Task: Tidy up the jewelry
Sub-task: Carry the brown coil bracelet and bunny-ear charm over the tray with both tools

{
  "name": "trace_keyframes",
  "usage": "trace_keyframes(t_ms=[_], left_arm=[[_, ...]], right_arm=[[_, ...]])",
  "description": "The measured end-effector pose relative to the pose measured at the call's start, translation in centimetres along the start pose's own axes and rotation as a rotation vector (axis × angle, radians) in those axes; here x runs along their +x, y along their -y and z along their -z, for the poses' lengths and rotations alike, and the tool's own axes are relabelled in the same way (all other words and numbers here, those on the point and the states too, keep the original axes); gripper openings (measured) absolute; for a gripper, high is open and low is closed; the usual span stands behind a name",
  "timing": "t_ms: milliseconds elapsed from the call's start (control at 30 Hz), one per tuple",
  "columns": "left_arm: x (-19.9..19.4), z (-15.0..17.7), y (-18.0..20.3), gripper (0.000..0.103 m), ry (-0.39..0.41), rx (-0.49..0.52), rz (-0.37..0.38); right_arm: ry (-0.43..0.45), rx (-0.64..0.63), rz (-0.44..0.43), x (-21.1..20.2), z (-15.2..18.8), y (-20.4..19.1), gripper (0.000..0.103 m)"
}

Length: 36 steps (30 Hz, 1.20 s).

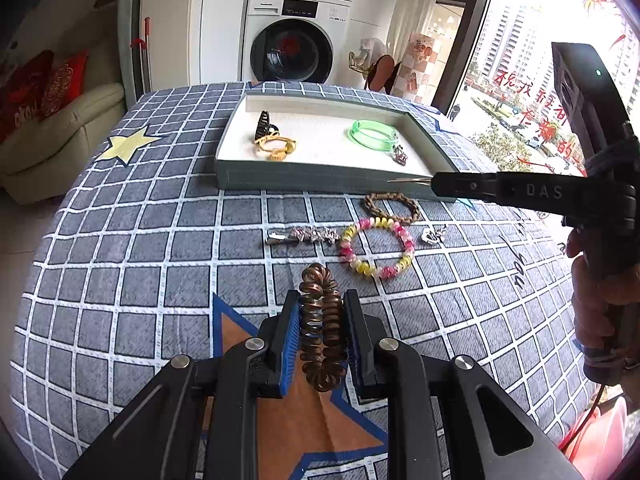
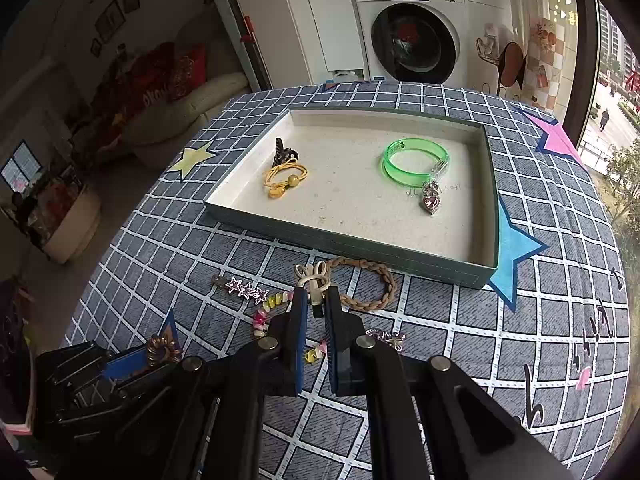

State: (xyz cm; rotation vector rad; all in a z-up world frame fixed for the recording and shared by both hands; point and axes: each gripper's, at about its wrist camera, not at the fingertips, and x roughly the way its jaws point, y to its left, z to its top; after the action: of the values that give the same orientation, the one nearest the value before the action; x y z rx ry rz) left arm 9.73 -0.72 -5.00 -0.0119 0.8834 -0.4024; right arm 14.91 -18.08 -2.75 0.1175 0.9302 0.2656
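At the left, the left gripper (image 1: pixel 322 320) pinched a brown spiral coil hair tie (image 1: pixel 322 320) across its middle, the blue pads squeezing its loops flat above the blue-and-white checked tablecloth (image 1: pixel 120 260). That coil looked light, springy and soft, so a grip across the bundled loops should hold, though it may spring out of a loose pinch. On the cloth beyond lay a silver star hair clip (image 1: pixel 304 236), a pink-and-yellow beaded bracelet (image 1: pixel 376 248) and a tan braided cord bracelet (image 1: pixel 394 208), all well short of the shallow grey tray with a pale lining (image 1: pixel 320 178). The tray held a yellow hair tie (image 1: pixel 276 146), a clear green bangle (image 1: pixel 374 134) and a heart charm (image 1: pixel 400 156). To the right, the right gripper (image 2: pixel 316 300) was pressed nearly together on a small white rabbit-eared clip (image 2: pixel 314 276), holding its lower end; it seemed stiff, light and smooth, so slippery.
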Motion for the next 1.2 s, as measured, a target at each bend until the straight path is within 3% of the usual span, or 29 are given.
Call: trace_keyframes(t_ms=[267,533,800,1200], left_arm=[[-0.1,-4.3,-0.7,0.034,0.052,0.0,0.005],[2.2,-9.0,-0.9,0.034,0.064,0.021,0.007],[6.6,-12.8,-0.2,0.034,0.048,0.043,-0.004],[13.1,-14.8,1.1,0.034,0.0,0.094,-0.071]], right_arm=[[0.056,0.035,0.011,-2.2,-1.8,2.0,0.01],[0.076,0.064,0.033,-1.6,-4.4,4.1,0.009],[0.052,0.089,0.061,1.6,-6.3,6.0,0.009],[-0.013,0.138,0.105,7.0,-6.5,8.2,0.009]])
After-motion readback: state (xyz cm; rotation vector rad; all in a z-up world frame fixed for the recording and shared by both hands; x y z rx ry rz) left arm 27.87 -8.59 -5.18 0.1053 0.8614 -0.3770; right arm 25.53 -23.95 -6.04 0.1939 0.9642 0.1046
